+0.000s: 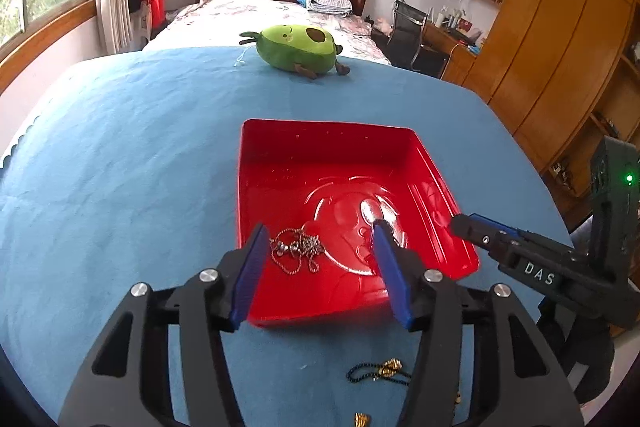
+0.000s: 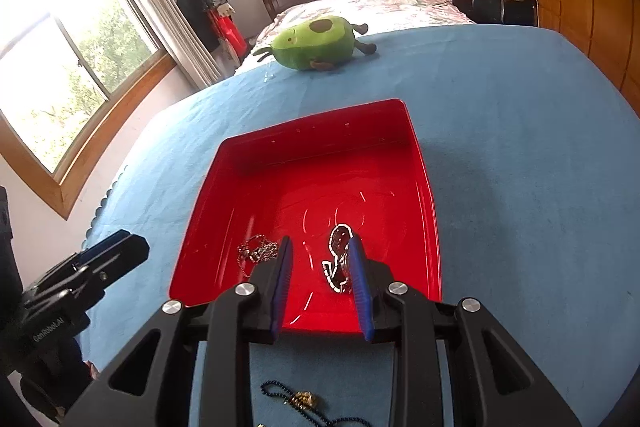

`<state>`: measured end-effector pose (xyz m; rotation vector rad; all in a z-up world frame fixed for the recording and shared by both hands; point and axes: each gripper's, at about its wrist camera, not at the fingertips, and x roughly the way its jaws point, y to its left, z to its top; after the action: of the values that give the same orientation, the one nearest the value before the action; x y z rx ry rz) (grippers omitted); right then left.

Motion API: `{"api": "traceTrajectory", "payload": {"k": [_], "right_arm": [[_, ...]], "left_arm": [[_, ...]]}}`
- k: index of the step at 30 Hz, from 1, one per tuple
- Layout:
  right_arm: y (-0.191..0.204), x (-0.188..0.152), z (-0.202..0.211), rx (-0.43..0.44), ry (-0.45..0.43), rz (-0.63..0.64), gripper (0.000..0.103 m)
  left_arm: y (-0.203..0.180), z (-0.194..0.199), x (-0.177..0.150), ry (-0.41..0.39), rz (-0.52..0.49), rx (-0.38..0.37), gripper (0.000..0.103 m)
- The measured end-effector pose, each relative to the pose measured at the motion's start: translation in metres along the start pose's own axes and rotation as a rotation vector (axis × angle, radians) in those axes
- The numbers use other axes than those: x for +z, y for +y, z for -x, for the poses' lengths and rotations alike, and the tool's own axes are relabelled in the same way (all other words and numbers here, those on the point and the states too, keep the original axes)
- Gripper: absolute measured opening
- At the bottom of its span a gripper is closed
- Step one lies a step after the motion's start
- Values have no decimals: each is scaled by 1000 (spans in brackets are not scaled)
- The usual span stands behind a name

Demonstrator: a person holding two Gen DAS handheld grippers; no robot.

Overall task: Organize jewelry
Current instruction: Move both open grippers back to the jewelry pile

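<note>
red plastic forms the tray seen from the left wrist on a blue cloth; a silver chain lies heaped in it, framed by the left gripper, spread wide and empty. from the right wrist, a dark beaded piece is seen in the same tray, touching one pad of the right gripper, which is set narrow; whether it is gripped cannot be told. a dark bead string lies on the cloth outside.

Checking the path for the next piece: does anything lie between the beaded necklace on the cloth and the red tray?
Nothing visible does. The dark beaded necklace lies on the blue cloth just short of the red tray's near rim; only bare cloth separates them, below both grippers.
</note>
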<state>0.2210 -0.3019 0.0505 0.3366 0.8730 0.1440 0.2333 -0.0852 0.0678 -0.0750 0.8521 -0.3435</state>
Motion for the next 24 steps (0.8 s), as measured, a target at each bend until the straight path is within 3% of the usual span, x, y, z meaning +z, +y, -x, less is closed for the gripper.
{"api": "traceTrajectory", "payload": {"k": [6, 10, 16, 24], "right_arm": [[7, -19, 15, 40, 5, 24, 29], [7, -46, 20, 55, 32, 30, 30], [15, -107, 26, 87, 120, 66, 30], [37, -183, 33, 172, 261, 81, 30]], "left_arm": [[2, 26, -18, -8, -16, -2, 55], [6, 41, -47, -1, -42, 10, 57], [23, 46, -118, 106, -84, 60, 58], [48, 53, -184, 204, -25, 55, 58]]}}
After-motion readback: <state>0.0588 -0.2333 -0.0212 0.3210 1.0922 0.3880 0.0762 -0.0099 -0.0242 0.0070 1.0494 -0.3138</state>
